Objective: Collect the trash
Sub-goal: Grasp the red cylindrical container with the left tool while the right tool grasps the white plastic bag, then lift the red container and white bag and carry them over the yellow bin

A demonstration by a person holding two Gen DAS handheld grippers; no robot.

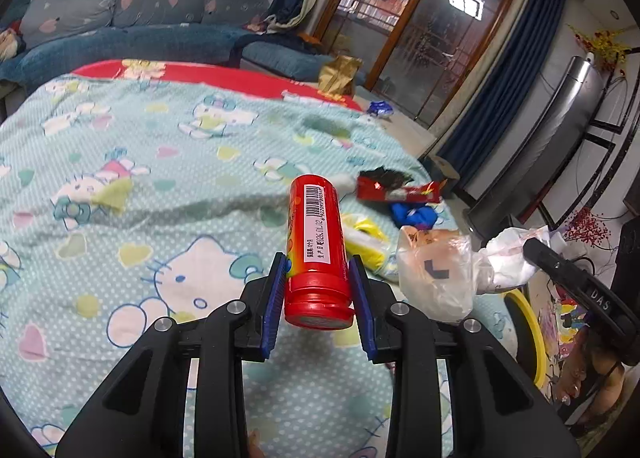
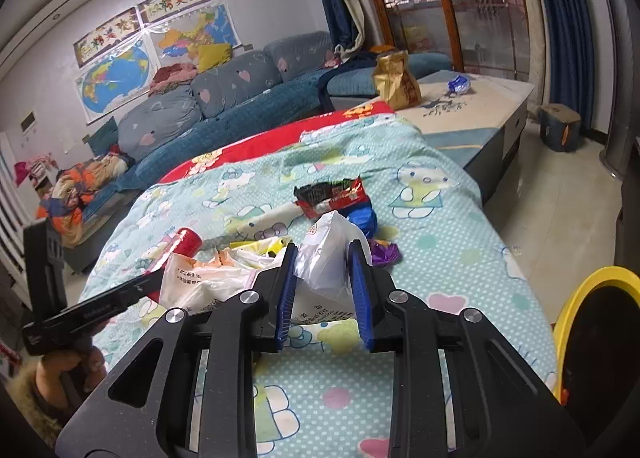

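My left gripper [image 1: 319, 263] is shut on a red plastic bottle [image 1: 314, 246] with a white barcode label, held above the Hello Kitty blanket [image 1: 140, 186]. The bottle also shows in the right wrist view [image 2: 186, 242]. My right gripper [image 2: 325, 258] is shut on a clear plastic bag [image 2: 330, 258], which also shows in the left wrist view [image 1: 436, 270]. On the blanket lie a red and black snack wrapper [image 2: 334, 194], a blue wrapper [image 2: 364, 218], a purple wrapper [image 2: 384, 252] and a yellow wrapper [image 1: 366, 244].
A yellow-rimmed bin [image 2: 592, 322] stands at the right, by the blanket's edge. A gold bag [image 2: 394, 78] and a blue wrapper [image 2: 459, 84] sit on the low table [image 2: 480, 114] beyond. A sofa [image 2: 224, 106] runs along the far side.
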